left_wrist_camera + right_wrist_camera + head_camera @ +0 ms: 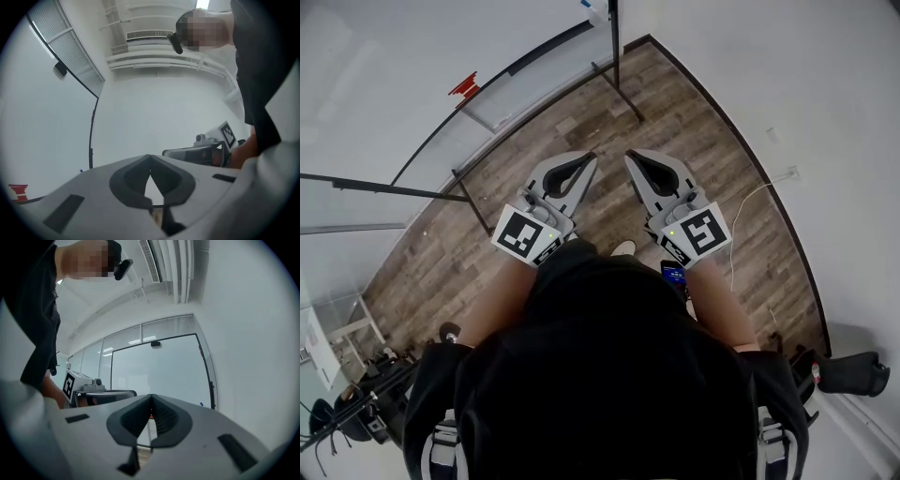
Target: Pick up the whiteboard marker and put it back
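A small white and blue object (592, 11) at the whiteboard's far top corner may be the marker; it is too small to tell. It shows as a blue speck (201, 404) in the right gripper view. My left gripper (588, 157) and right gripper (632, 156) are side by side over the wood floor, pointing level toward the whiteboard (403, 84). Both are shut, with nothing between the jaws. The left gripper view shows closed tips (150, 157) facing the white board. The right gripper (151, 397) also faces it.
The whiteboard stands on a black-framed stand with legs (623, 89) on the wood floor (581, 122). A red item (466, 86) sits on its lower rail. White walls close in on the right. A phone (673, 274) is at the person's waist.
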{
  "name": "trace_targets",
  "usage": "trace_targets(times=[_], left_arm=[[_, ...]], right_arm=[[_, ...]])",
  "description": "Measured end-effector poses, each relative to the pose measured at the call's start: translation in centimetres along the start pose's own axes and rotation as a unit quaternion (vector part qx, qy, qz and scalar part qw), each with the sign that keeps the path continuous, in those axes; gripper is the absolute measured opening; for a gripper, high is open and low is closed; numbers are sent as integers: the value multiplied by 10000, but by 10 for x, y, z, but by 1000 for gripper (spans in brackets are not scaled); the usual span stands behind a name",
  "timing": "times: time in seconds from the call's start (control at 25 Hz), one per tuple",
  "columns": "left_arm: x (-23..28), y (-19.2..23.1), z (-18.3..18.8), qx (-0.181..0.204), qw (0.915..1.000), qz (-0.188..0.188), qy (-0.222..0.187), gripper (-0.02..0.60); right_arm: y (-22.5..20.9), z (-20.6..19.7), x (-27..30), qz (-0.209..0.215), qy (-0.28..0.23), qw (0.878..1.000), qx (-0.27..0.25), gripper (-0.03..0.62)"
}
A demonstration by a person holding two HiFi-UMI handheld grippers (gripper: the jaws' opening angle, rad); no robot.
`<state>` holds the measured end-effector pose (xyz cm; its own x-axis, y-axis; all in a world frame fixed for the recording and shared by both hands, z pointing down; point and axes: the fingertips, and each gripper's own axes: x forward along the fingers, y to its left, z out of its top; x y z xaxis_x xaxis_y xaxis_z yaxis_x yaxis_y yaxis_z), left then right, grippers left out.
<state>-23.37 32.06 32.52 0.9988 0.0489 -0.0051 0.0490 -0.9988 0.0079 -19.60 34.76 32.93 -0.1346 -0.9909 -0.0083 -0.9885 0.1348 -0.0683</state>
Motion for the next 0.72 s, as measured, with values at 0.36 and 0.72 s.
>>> trace_targets(times=[0.36,0.72], left_arm=[[17,-13,-10,10,9999,-110,40,3],[31,3,-17,-90,9998,-199,33,3]], right_arm=[[-13,-2,-11,-17,-50,10000,-49,-8],[-26,-9,5,-24,219,9995,-228,-8]])
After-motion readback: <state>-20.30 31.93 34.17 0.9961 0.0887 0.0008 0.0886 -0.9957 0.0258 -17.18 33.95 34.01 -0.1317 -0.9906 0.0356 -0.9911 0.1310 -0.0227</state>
